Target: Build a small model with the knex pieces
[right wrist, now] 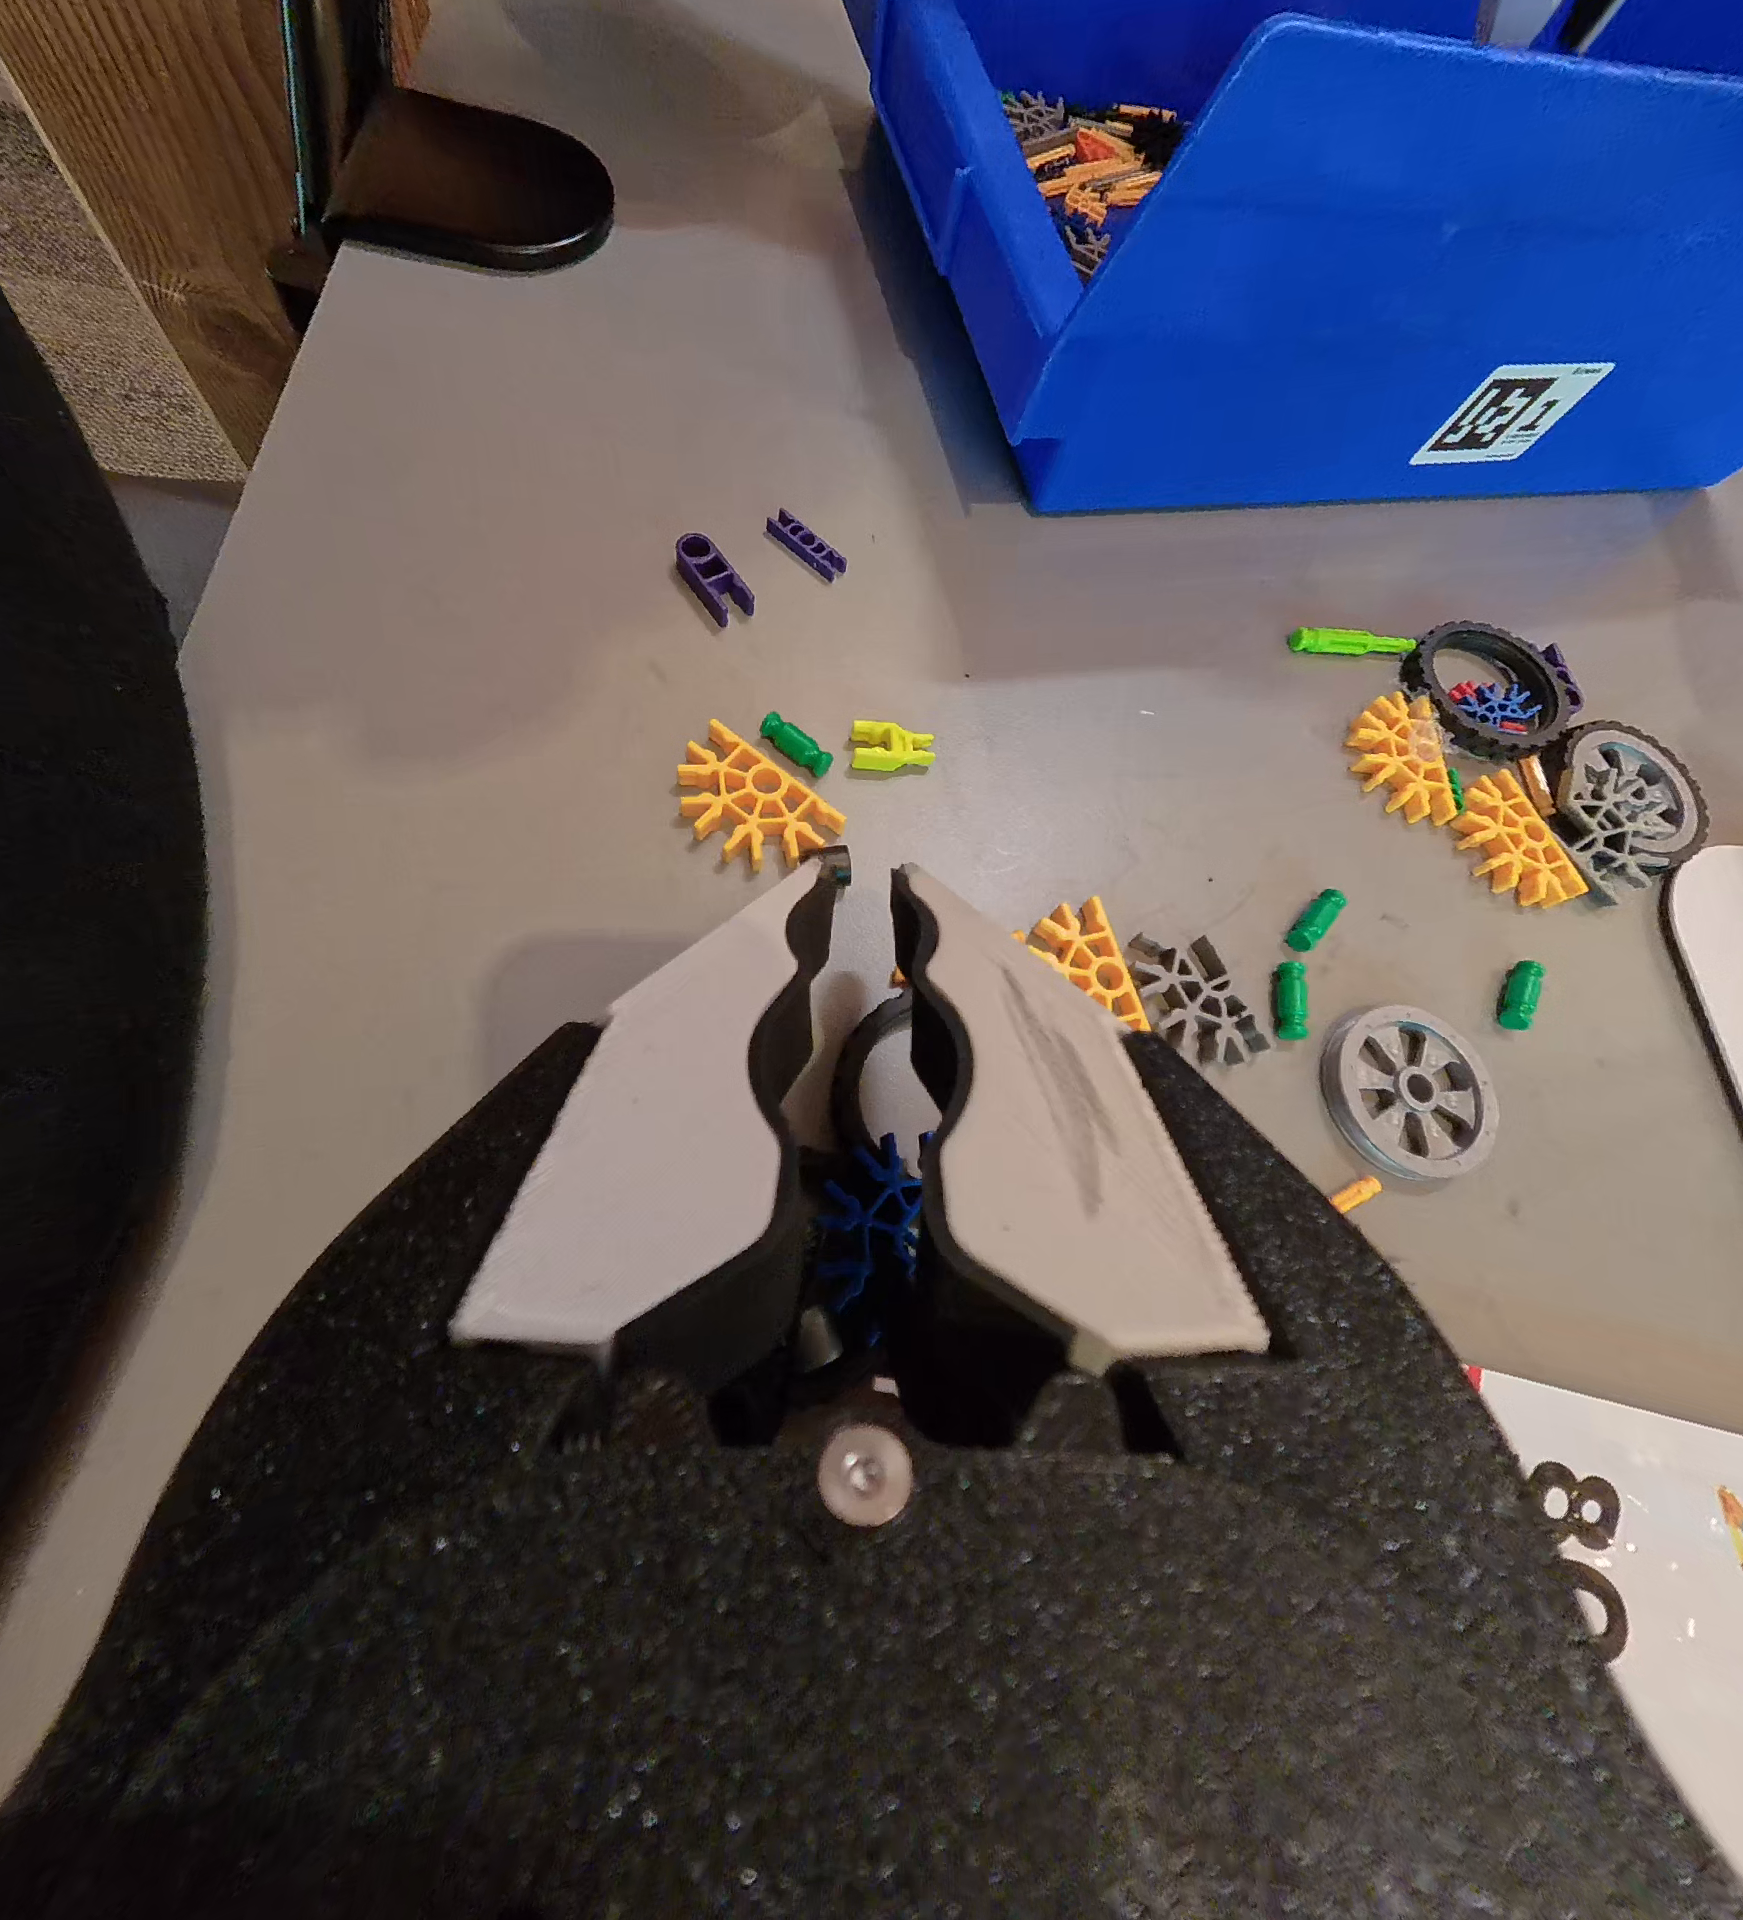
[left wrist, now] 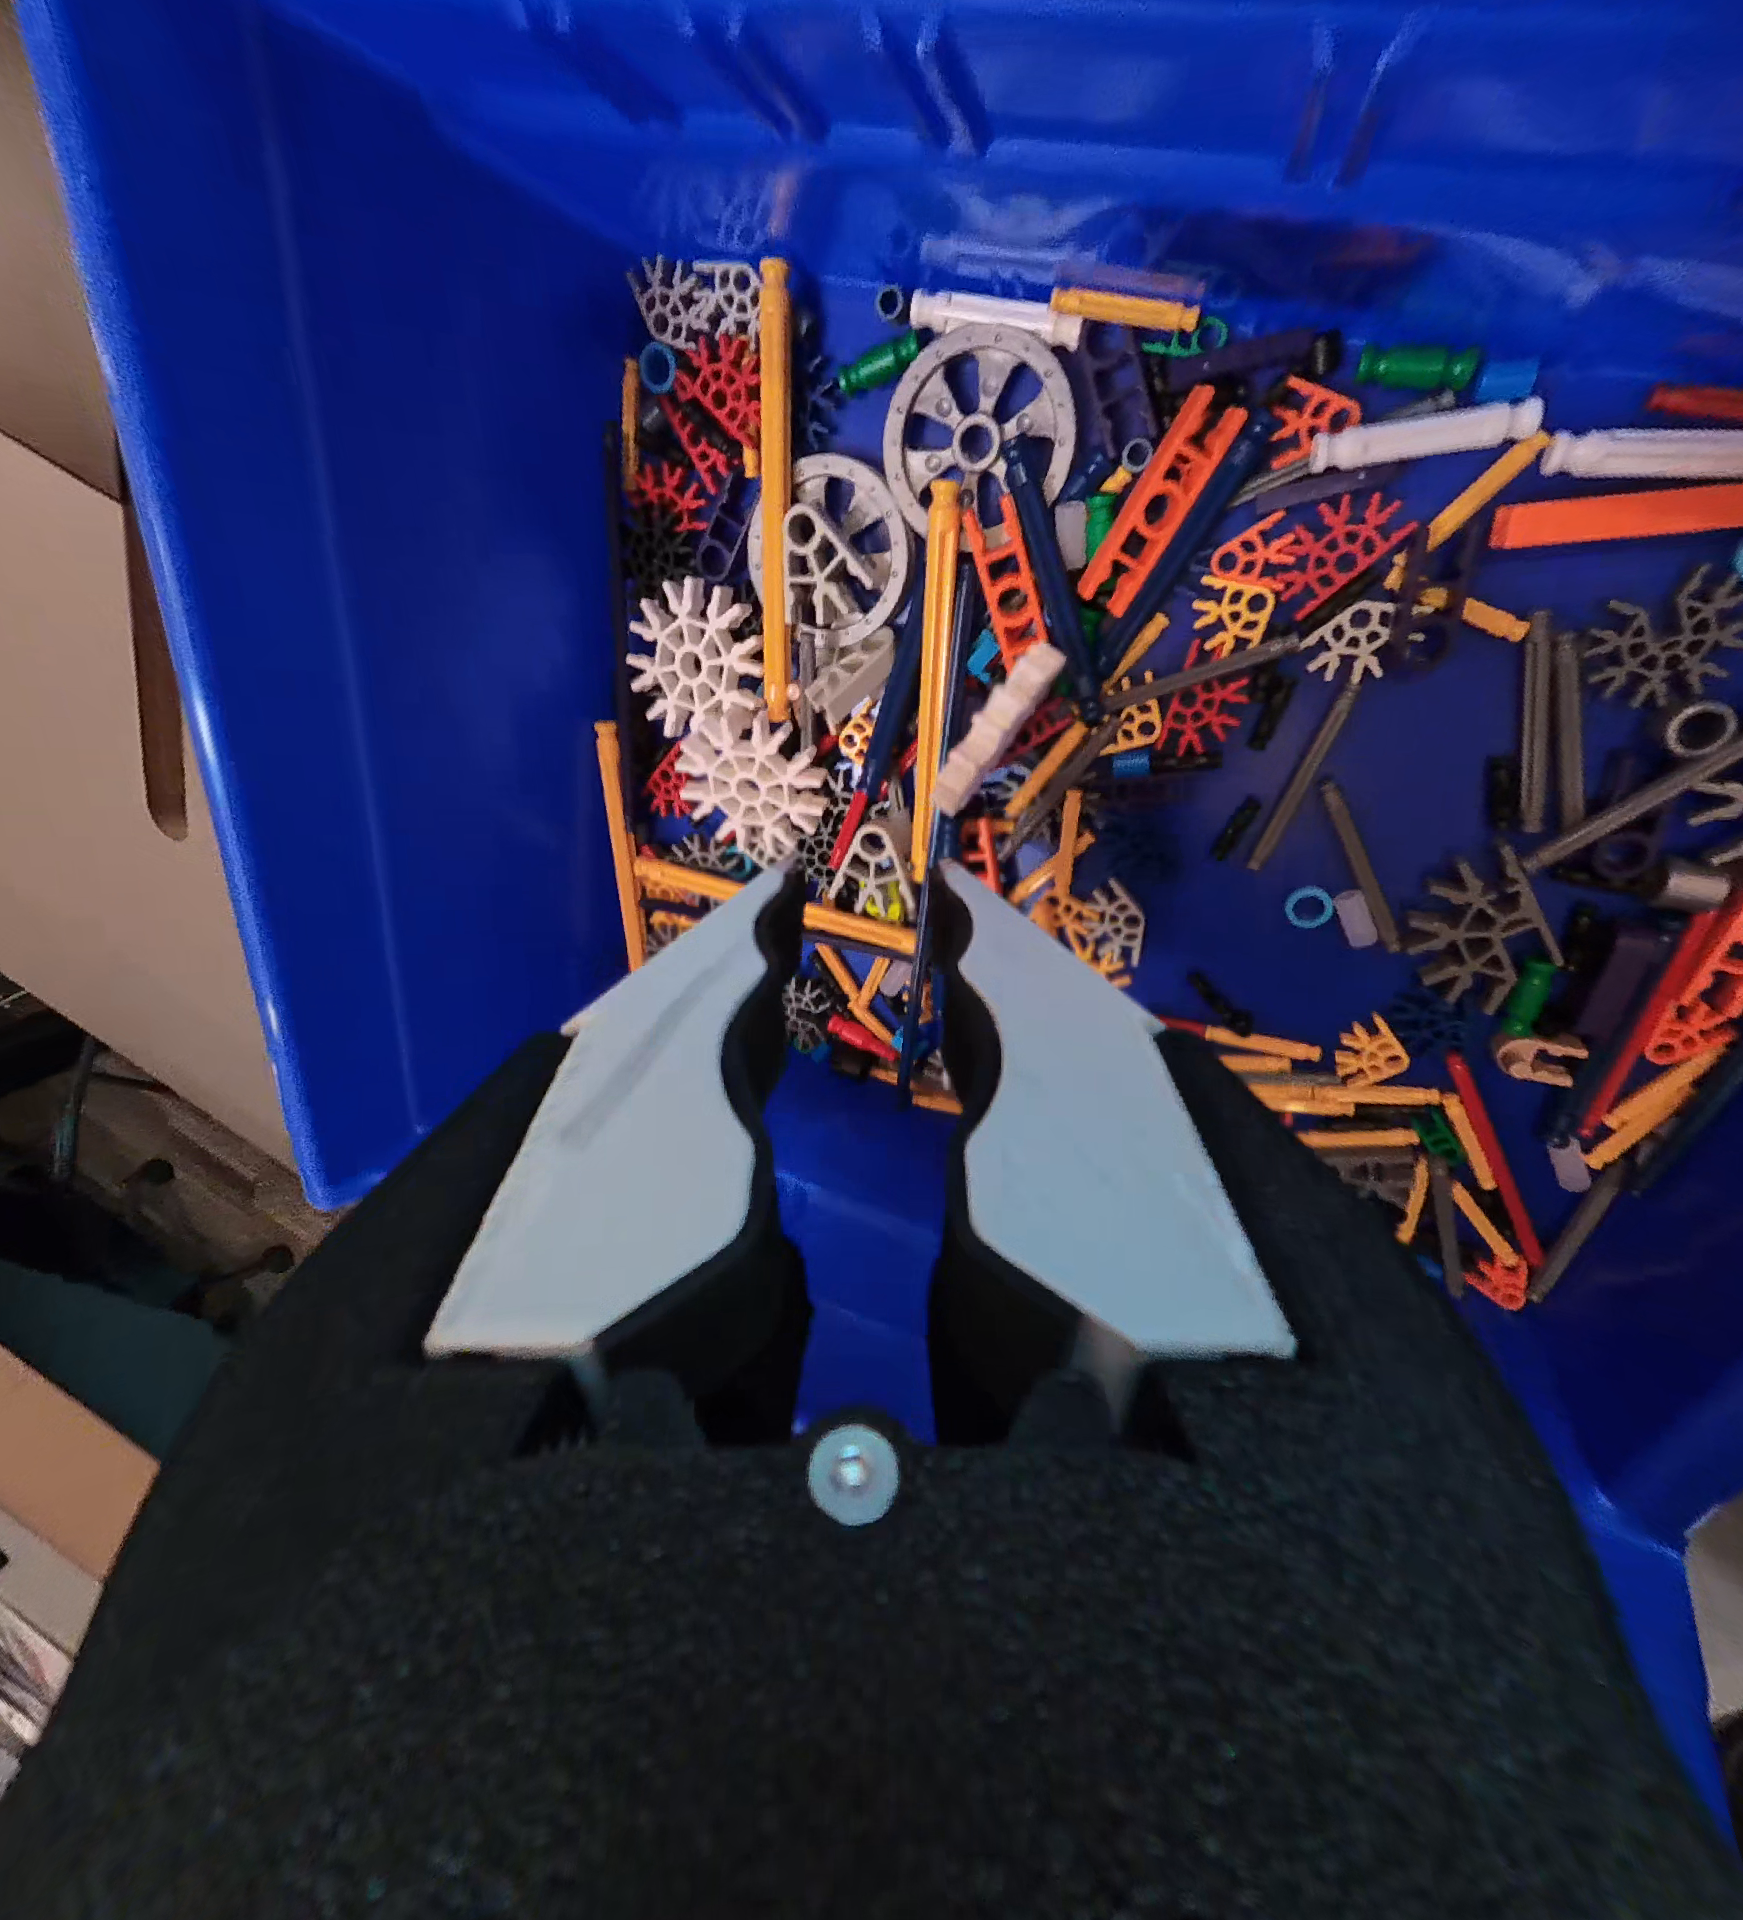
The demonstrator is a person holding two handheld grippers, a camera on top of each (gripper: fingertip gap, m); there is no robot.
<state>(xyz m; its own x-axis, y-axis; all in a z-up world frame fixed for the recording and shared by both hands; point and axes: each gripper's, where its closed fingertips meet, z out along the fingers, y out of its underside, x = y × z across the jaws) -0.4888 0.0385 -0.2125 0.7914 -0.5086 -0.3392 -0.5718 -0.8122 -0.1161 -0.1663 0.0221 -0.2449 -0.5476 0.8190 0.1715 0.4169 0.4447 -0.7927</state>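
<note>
My left gripper (left wrist: 867, 883) is open and empty, held over a pile of plastic construction-toy pieces inside a blue bin (left wrist: 431, 623). Its tips hang just above orange rods (left wrist: 851, 920), a dark blue rod (left wrist: 924, 935) and white snowflake connectors (left wrist: 753, 784); grey spoked wheels (left wrist: 981, 431) lie farther in. My right gripper (right wrist: 867, 871) hovers over a grey table (right wrist: 493, 582), jaws a narrow gap apart with nothing between the tips. A black tyre (right wrist: 872, 1039) and a blue snowflake connector (right wrist: 872, 1216) show through the gap, apparently on the table below. A yellow fan connector (right wrist: 758, 795) lies just beyond the left tip.
The blue bin (right wrist: 1366, 312) stands at the table's back right. Loose pieces lie about: purple clips (right wrist: 713, 575), green rods (right wrist: 1291, 1000), a grey wheel (right wrist: 1412, 1091), a grey connector (right wrist: 1199, 997), tyres and yellow connectors (right wrist: 1511, 748). A white tray edge (right wrist: 1740, 1018) is right; cardboard boxes (left wrist: 15, 623) stand left of the bin. Across from one pair of fingers to the other is roughly 35 cm.
</note>
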